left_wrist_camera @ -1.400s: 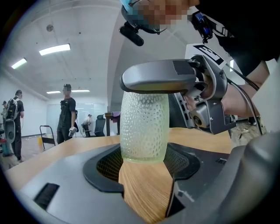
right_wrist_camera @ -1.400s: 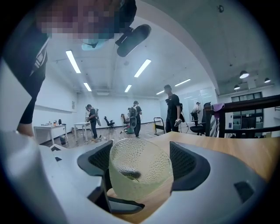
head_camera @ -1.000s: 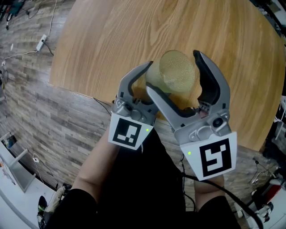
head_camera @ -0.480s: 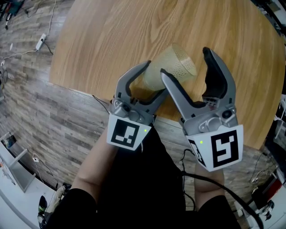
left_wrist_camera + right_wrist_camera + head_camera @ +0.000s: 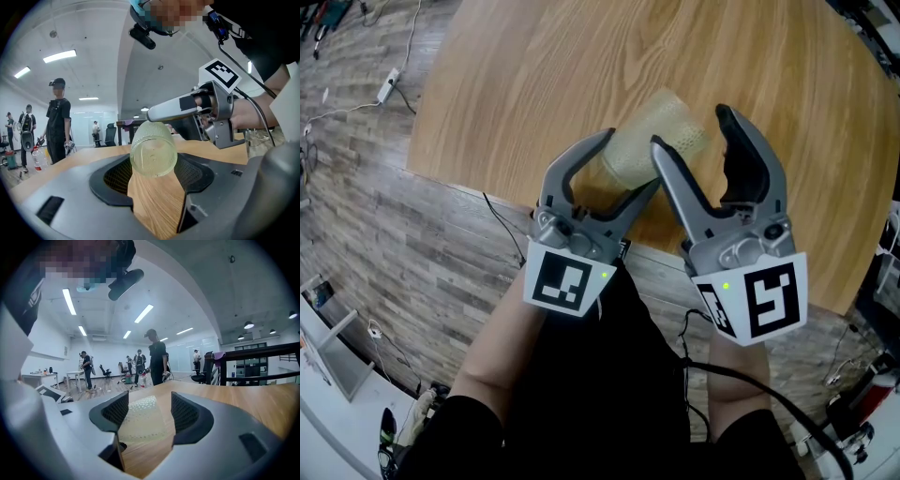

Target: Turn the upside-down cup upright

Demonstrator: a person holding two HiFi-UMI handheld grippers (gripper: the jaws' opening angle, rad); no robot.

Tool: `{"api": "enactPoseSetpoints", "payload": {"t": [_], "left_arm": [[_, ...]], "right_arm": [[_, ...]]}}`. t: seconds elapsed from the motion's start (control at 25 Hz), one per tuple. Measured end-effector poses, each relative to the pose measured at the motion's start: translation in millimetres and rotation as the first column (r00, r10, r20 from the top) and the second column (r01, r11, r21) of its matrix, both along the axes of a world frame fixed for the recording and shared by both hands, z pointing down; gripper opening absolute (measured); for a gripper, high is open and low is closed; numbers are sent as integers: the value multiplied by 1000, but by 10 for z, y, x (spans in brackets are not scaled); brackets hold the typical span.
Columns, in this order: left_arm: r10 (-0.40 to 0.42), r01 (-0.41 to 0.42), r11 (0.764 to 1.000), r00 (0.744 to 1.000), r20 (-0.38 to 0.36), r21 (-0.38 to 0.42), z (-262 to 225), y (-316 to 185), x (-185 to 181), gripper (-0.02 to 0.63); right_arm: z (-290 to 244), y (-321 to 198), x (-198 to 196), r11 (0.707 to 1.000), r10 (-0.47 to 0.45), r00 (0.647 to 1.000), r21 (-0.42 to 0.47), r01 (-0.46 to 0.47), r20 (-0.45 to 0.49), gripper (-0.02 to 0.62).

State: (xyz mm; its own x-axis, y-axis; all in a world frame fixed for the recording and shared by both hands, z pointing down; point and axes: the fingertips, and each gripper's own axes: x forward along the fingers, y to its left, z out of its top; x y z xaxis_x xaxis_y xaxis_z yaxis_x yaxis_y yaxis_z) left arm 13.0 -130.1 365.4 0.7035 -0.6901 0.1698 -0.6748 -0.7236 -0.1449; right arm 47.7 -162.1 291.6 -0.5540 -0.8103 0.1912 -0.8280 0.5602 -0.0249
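Apparently midway: the cup [image 5: 654, 141], clamped tilted on its side in the left gripper [image 5: 628, 161], still needs righting, while the right gripper [image 5: 694, 131], jaws just closing but not yet pressing, brackets its far end

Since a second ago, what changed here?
The cup tipped from base-up to leaning over, base swinging away and rightward. The right tongs have just been closing with the cup between them; whether their pads press is unclear. Unchanged: the left tongs grip the cup, same place over the table edge.
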Motion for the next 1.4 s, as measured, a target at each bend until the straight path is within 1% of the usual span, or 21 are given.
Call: {"api": "enactPoseSetpoints", "payload": {"t": [0.04,0.2,0.36,0.48,0.56,0.6,0.64,0.68,0.72,0.76,0.8,0.88,0.92,0.96,1.0,1.04,1.12,1.28,1.4], "left_arm": [[-1,1,1000,1000,-2,3,-12,-7,-12,290],[-10,10,1000,1000,-2,5,-27,-22,-46,285],[-10,10,1000,1000,8,-8,20,-16,-80,284],[-11,12,1000,1000,14,-12,40,-1,-130,284],[-8,8,1000,1000,20,-11,39,6,-150,284],[-3,3,1000,1000,24,-10,31,8,-159,284],[4,-4,1000,1000,29,-10,20,11,-167,284],[12,-11,1000,999,33,-11,7,16,-175,284],[21,-20,1000,999,37,-14,-6,22,-180,284],[32,-31,999,999,42,-18,-19,30,-184,284],[45,-44,999,998,48,-23,-30,37,-187,284],[73,-71,997,996,57,-42,-46,51,-195,284],[85,-82,995,994,63,-53,-48,56,-199,284],[95,-90,994,993,70,-62,-50,60,-199,284],[104,-99,993,992,76,-70,-56,62,-194,284],[112,-106,991,991,79,-76,-67,63,-187,284],[125,-118,989,989,82,-87,-91,69,-173,284],[151,-144,984,986,69,-104,-100,130,-135,284],[174,-167,980,983,59,-111,-105,189,-93,284]], "right_arm": [[-12,-1,-5,1000,-2,1000,-1,2,12,282],[-39,10,-13,999,-43,996,-28,45,78,276],[4,24,-4,995,-84,994,-42,87,71,276],[116,15,22,996,-79,997,-47,78,-6,276],[195,9,39,996,-88,991,-28,85,-100,276],[240,35,29,993,-118,980,-17,117,-160,276],[297,86,7,986,-167,959,-10,169,-231,277],[375,149,-16,973,-222,923,-13,230,-314,278],[484,215,-21,958,-274,872,-34,285,-406,278],[616,275,-7,942,-318,806,-72,327,-500,278],[738,322,11,927,-353,733,-111,358,-582,278],[880,365,9,899,-392,593,-153,411,-703,279],[909,370,-8,886,-397,533,-161,435,-747,279],[925,369,-29,874,-399,480,-166,456,-781,279],[932,365,-56,864,-397,437,-169,475,-807,282],[930,358,-89,855,-394,403,-168,491,-826,292],[910,345,-171,841,-380,360,-156,518,-852,312],[941,369,-304,814,-374,303,-153,561,-877,328],[977,391,-372,802,-364,279,-146,580,-889,328]]}}
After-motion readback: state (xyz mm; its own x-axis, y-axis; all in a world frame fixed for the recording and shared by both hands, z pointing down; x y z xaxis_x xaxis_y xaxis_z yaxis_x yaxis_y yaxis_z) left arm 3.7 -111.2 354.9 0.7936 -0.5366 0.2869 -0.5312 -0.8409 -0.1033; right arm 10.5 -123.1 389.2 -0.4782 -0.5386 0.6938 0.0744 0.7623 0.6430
